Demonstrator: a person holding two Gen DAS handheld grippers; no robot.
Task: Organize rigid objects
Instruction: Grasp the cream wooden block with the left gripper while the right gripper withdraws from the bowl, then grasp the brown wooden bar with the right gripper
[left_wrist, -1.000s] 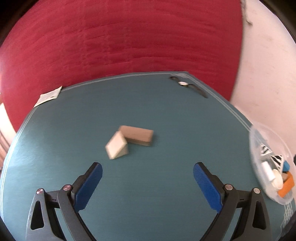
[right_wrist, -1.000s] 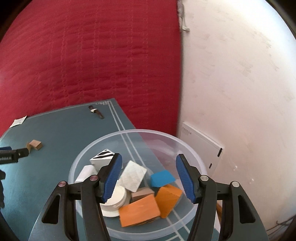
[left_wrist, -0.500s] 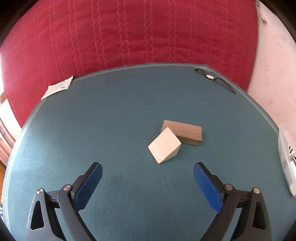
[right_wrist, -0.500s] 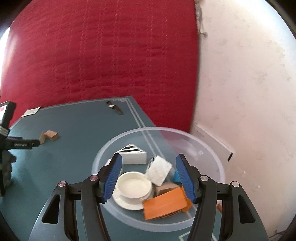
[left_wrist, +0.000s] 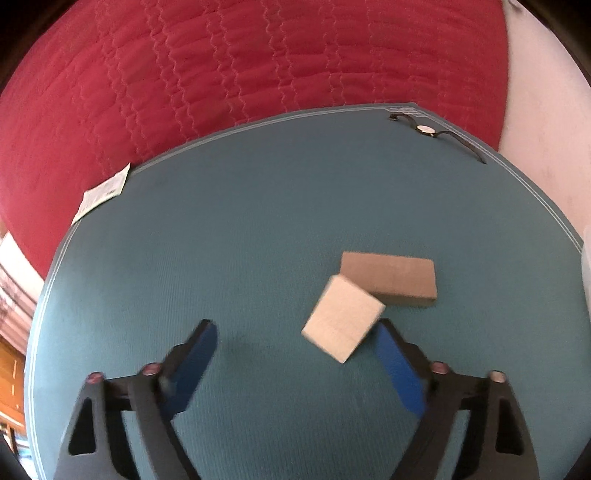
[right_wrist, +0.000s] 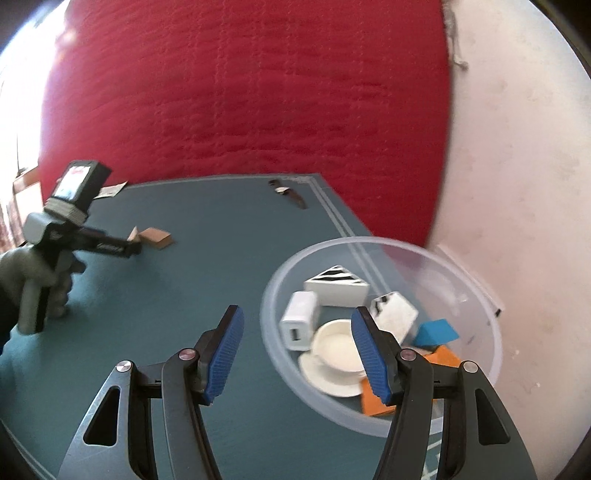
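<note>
Desk (left_wrist: 229, 229), teal mat, red quilt (left_wrist: 258, 66) behind it. Landmark: clear plastic bowl (right_wrist: 476, 295) at the desk's right end, already holding a charger, saucer, striped wedge and coloured blocks.

Well left of the bowl: brown block (left_wrist: 388, 277) with pale wood wedge (left_wrist: 341, 323) touching its near-left corner.

Left hand-held gripper (left_wrist: 295, 350): jaws spread wide, empty, wedge sitting off-centre near its right finger. Right hand-held gripper (right_wrist: 295, 350): also spread and empty, straddling the bowl's left rim.

Judgement: wedge pickup in progress. Shift left gripper rightward to centre the wedge, align pads on its flat parallel faces, not the slope, and avoid nudging the block.
</note>
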